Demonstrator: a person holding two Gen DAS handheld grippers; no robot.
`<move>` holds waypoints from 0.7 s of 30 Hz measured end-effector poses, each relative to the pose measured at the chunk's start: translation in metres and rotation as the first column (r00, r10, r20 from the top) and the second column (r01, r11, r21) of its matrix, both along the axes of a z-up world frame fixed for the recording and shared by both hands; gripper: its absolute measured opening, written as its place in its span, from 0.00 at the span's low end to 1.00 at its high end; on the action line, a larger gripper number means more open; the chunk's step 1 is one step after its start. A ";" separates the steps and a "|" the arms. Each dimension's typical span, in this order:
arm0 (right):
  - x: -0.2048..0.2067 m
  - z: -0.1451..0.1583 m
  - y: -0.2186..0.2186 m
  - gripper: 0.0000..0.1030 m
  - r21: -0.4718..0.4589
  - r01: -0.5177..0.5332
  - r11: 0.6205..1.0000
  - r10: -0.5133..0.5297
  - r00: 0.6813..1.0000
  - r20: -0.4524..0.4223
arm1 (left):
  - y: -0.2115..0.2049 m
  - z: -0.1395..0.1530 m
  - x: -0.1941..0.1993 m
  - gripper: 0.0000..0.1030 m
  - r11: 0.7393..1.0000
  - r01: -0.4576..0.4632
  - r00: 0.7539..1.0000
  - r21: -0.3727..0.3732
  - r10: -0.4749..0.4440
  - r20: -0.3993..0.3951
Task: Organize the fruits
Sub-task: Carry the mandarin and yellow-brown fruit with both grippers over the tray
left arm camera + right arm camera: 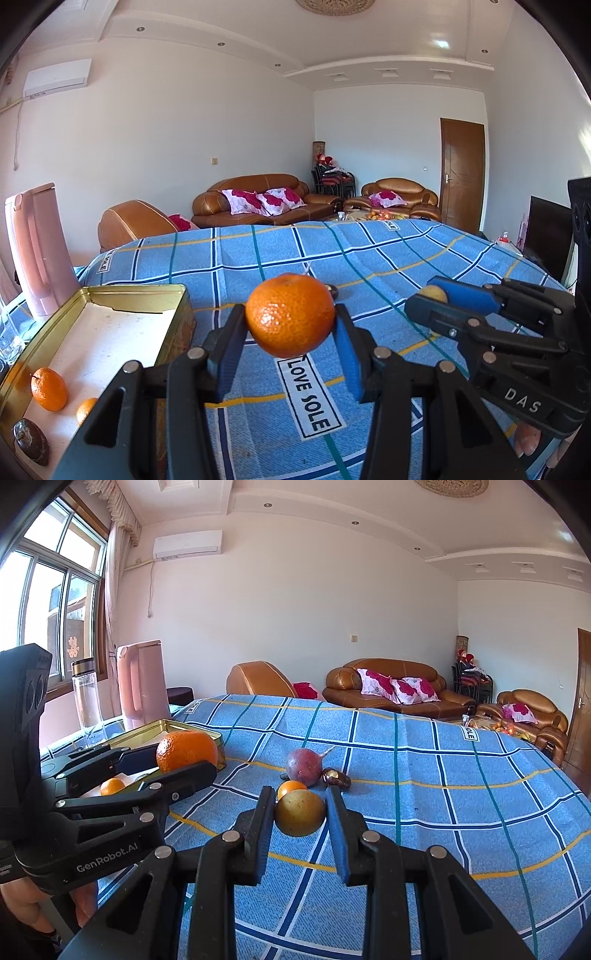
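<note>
Your left gripper squeezes a round orange mandarin near the gold metal tin, and your right gripper grips a round yellow-brown fruit.

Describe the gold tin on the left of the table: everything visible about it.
The gold tin is a shallow rectangular metal box, lid off, with a pale worn floor. It sits on the blue checked cloth beside a pink jug. Inside lie two small oranges and a dark brown fruit. The left gripper holds an orange near its right wall.
</note>
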State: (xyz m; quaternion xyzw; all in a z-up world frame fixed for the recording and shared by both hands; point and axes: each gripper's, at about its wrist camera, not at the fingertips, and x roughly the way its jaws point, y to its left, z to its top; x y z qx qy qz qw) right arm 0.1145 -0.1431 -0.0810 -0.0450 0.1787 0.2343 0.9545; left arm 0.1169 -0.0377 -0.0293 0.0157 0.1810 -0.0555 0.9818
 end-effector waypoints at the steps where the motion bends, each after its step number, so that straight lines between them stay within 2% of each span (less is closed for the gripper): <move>1: 0.000 0.000 0.000 0.29 0.001 -0.001 1.000 0.001 1.000 0.002 | 0.000 0.000 -0.001 0.47 1.000 -0.001 1.000 0.000 0.001 0.003; 21: -0.012 0.001 -0.003 0.29 0.022 -0.019 1.000 0.018 0.998 0.055 | -0.002 0.006 -0.016 0.47 1.000 -0.029 0.996 0.013 0.028 0.080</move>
